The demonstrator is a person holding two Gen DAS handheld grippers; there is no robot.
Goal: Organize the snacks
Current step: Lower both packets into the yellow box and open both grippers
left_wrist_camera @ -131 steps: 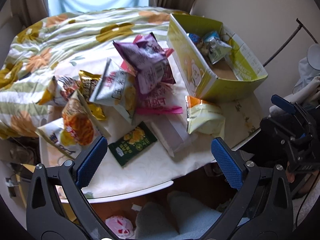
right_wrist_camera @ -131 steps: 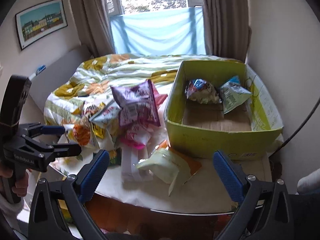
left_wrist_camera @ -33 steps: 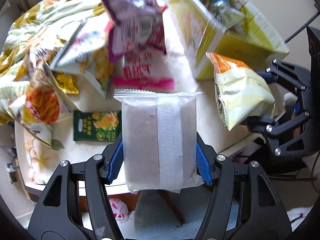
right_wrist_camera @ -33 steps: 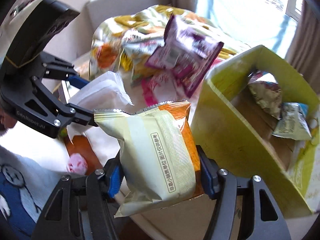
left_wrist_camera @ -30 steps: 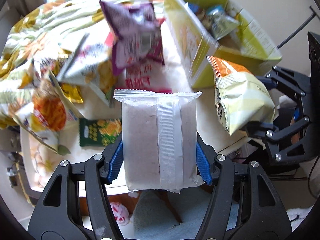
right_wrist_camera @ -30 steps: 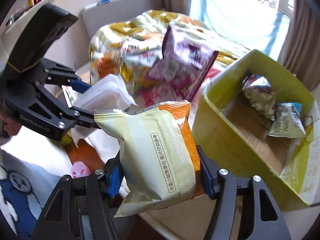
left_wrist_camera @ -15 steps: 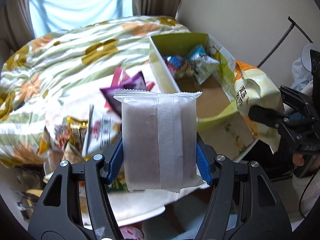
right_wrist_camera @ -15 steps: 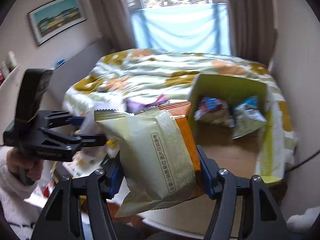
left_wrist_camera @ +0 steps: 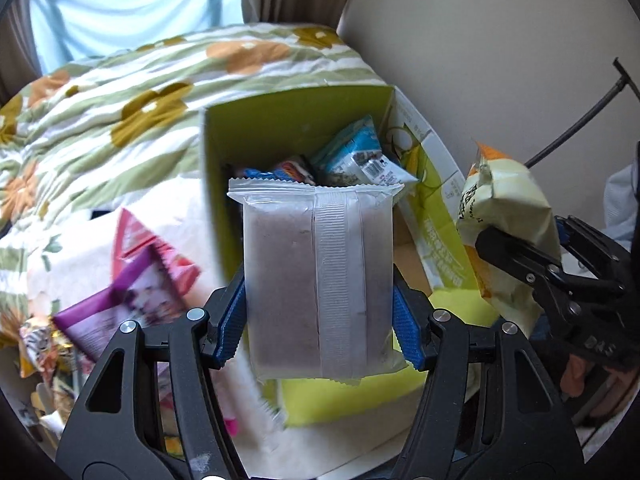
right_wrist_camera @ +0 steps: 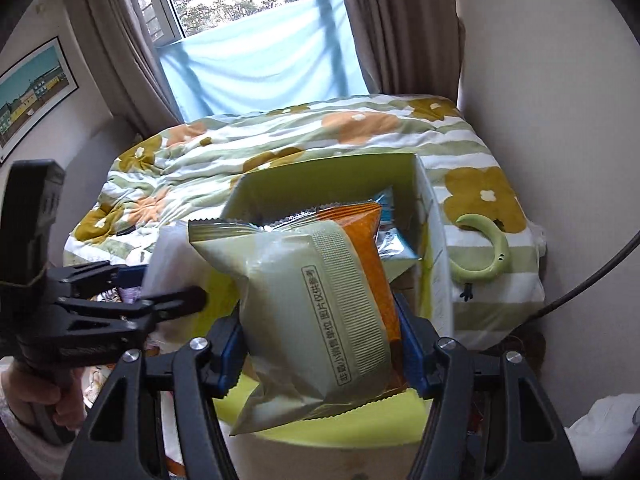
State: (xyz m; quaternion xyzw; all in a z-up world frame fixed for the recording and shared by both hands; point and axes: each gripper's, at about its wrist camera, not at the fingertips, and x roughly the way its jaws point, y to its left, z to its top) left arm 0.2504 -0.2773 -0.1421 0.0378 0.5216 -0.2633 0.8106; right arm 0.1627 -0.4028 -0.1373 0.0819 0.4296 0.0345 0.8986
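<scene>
Two packets are up in the air at once, one in each of my tools. My left hand-held gripper [left_wrist_camera: 320, 316] is clamped on a clear packet [left_wrist_camera: 316, 276] with a pinkish-grey block inside, the blue pads [left_wrist_camera: 232, 320] squeezing its two long edges so that it stands upright with the back seam towards the camera. My right hand-held gripper [right_wrist_camera: 320, 354] is clamped the same way on a pale green bag [right_wrist_camera: 312, 312] with an orange side, held by its lower half and tilted a little. Gripping low leaves most of each packet free to go in first, I judge.

Both packets hang over the near end of the yellow-green box [left_wrist_camera: 280, 116], which I take to be where the snacks are being gathered. Inside it, at the far end, lie a blue-and-white packet [left_wrist_camera: 356, 156] and another I can only partly see. The box stands on the counter [left_wrist_camera: 168, 216] against the flowered bedspread [left_wrist_camera: 140, 92]. To the left of the box, unsorted, lie a purple bag [left_wrist_camera: 124, 300] and a pink one [left_wrist_camera: 152, 248]. A green curved object [right_wrist_camera: 486, 258] rests on the bedspread to the right.
</scene>
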